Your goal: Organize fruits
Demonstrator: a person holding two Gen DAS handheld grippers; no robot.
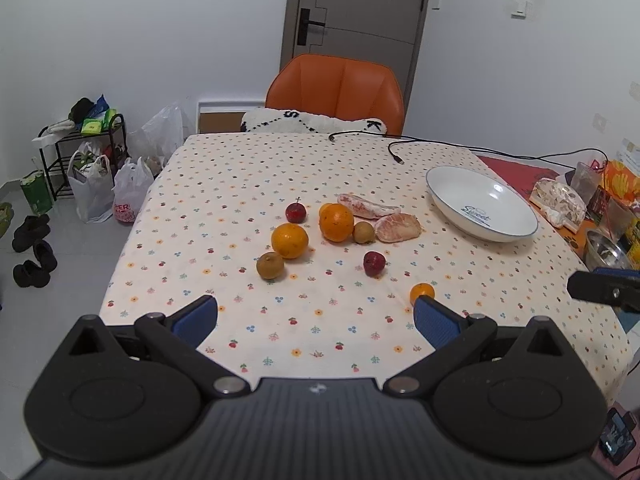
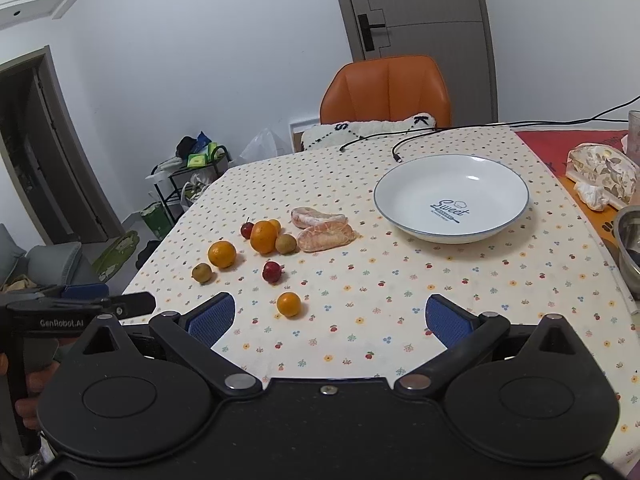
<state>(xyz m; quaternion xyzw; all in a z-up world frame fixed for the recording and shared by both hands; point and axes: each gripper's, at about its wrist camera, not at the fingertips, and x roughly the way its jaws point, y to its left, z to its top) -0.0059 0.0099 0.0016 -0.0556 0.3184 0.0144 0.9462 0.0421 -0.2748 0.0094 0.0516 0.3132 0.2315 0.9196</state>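
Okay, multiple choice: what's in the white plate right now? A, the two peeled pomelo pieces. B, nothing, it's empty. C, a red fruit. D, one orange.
B: the plate shows only its bare white inside with the printed word, while the oranges, the pomelo pieces and the red fruit all lie on the tablecloth beside it.

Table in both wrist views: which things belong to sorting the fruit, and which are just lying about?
Job:
- three round oranges, e.g.
- two small red fruits
- two brown-green round fruits
- two peeled pink citrus pieces
- empty white blue-rimmed plate

Lying about:
- black cable
- steel bowl
- orange chair
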